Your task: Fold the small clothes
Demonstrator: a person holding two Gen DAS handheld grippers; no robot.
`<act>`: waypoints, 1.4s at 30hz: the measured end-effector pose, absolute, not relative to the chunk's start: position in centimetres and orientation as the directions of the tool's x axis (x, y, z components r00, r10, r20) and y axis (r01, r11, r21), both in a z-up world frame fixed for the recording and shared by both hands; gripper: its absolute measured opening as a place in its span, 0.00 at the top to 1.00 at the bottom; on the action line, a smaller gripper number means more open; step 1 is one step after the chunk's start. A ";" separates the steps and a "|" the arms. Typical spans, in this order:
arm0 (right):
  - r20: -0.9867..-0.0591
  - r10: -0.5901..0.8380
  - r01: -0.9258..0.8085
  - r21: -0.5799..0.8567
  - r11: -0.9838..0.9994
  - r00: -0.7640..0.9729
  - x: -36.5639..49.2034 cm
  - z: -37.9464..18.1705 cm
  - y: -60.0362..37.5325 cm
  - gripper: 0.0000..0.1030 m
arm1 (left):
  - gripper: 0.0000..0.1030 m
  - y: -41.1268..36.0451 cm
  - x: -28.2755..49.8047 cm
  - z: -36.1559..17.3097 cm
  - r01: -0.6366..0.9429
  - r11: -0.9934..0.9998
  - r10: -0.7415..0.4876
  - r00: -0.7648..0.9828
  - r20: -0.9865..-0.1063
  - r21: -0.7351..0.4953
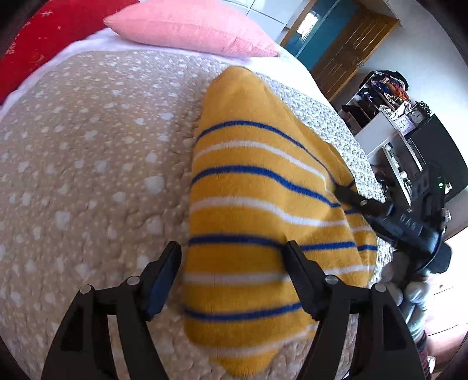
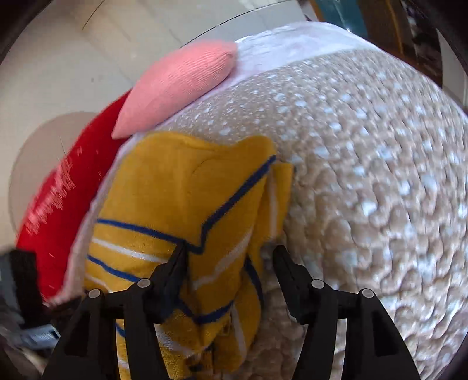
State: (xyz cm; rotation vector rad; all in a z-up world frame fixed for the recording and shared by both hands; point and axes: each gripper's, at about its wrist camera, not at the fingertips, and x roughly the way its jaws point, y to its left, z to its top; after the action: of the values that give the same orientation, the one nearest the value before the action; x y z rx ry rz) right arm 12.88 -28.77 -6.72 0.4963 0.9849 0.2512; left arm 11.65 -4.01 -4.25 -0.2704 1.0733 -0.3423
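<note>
A yellow knitted garment with blue and white stripes [image 1: 257, 187] lies folded on the beige dotted bedspread [image 1: 87, 163]. My left gripper [image 1: 232, 257] is open, its jaws wide, hovering over the garment's near left edge. My right gripper [image 2: 229, 257] is open too, straddling a bunched fold of the same garment [image 2: 187, 204]. In the left wrist view the right gripper [image 1: 351, 195] reaches in from the right, its tips resting on the garment's right side.
A pink pillow [image 1: 190, 26] and a red pillow [image 1: 35, 43] lie at the head of the bed. The bed's right edge drops off to a shelf unit with clutter and a clock [image 1: 409, 117]. A wooden door [image 1: 351, 49] stands behind.
</note>
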 end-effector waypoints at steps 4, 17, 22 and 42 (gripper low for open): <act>-0.689 0.315 -0.001 0.415 0.910 0.653 9.6 -1.4 -28.3 0.40 | 0.31 -2.6 8.4 -2.1 0.129 0.953 -0.300 0.532 -0.792 -0.274; -0.740 0.216 -0.070 0.224 0.972 0.637 4.6 -3.3 -20.2 0.42 | 0.21 2.2 -3.1 4.0 -0.060 0.998 0.027 0.757 -0.652 -0.028; -0.762 0.144 0.035 0.214 0.976 0.631 0.8 -2.6 -22.1 0.41 | 0.17 0.9 -5.9 6.0 -0.076 0.996 0.091 0.827 -0.555 0.050; -0.701 0.088 0.079 0.202 0.976 0.707 -8.7 1.7 -22.0 0.33 | 0.00 -3.3 -10.8 7.3 0.020 0.999 0.005 0.826 -0.563 0.039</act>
State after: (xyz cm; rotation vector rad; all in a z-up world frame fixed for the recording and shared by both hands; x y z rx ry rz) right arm -8.71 -21.96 1.73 0.2238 0.7866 0.0052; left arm -10.83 -3.31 7.32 0.0439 0.5980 -0.0077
